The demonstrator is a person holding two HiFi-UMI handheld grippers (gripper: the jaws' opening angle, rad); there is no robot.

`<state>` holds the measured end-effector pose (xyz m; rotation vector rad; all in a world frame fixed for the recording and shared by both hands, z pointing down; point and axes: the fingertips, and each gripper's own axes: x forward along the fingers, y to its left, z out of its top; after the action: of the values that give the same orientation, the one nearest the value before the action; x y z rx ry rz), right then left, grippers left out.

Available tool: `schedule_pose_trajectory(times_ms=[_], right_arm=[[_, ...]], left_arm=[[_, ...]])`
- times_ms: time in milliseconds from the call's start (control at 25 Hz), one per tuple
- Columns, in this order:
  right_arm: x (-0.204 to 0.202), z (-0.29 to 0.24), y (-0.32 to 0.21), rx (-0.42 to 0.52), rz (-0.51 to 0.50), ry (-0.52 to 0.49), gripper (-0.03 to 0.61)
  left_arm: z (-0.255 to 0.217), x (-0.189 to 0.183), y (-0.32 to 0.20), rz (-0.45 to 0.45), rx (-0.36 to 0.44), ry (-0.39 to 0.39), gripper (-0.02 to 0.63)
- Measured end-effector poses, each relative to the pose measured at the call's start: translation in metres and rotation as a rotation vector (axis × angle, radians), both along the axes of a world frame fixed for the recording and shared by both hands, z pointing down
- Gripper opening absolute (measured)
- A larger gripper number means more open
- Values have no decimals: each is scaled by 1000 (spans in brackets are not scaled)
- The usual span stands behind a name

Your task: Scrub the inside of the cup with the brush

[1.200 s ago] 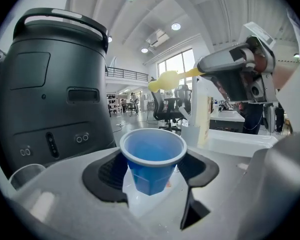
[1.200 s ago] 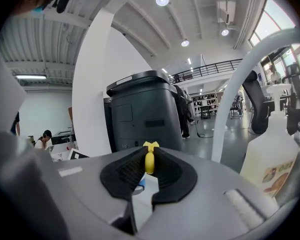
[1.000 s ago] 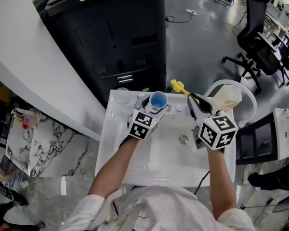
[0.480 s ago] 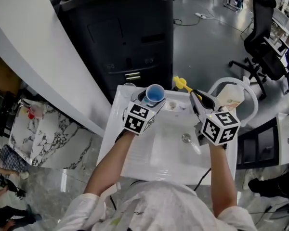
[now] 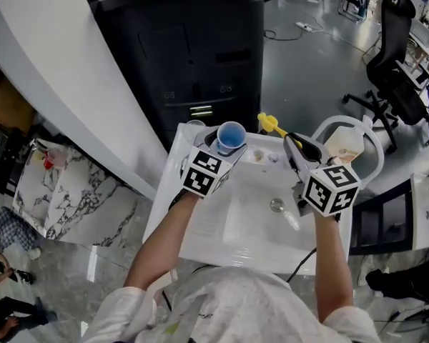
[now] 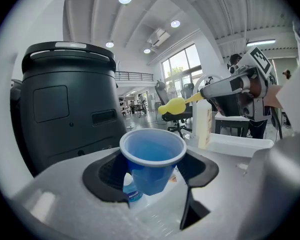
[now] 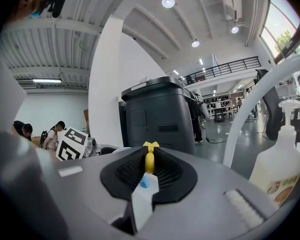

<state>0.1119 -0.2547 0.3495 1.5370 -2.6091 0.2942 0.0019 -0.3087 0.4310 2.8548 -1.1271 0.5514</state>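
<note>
Cup [image 6: 152, 156] — blue, upright, empty — gripped by left hand-held gripper [image 6: 153, 176]; yellow brush [image 5: 268, 125] clamped in right hand-held gripper [image 7: 148, 169]

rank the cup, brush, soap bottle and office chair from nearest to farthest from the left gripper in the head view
1. cup: gripped between the left gripper's jaws, touching it.
2. brush: its yellow end sits just right of the cup.
3. soap bottle: farther right again.
4. office chair: far off on the floor, upper right.

White sink [image 5: 200, 231], black bin [image 5: 193, 56] behind — soap bottle [image 5: 341, 148] right, office chair [image 5: 390, 61] beyond
</note>
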Motion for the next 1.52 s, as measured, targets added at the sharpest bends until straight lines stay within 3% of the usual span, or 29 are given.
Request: schedule_pose_trajectory(times_ms=[320, 720, 1240, 1520], right_arm=[[-15, -6, 13, -11, -112, 39, 35], [-51, -5, 25, -39, -309, 196, 35], [-81, 14, 22, -103, -452, 328, 35], [-96, 27, 17, -129, -506, 401, 35]], left_arm=[[-1, 0, 5, 35, 40, -80, 304], [4, 0, 11, 133, 99, -237, 302], [11, -1, 26, 213, 167, -404, 302], [12, -3, 33, 236, 195, -445, 302]])
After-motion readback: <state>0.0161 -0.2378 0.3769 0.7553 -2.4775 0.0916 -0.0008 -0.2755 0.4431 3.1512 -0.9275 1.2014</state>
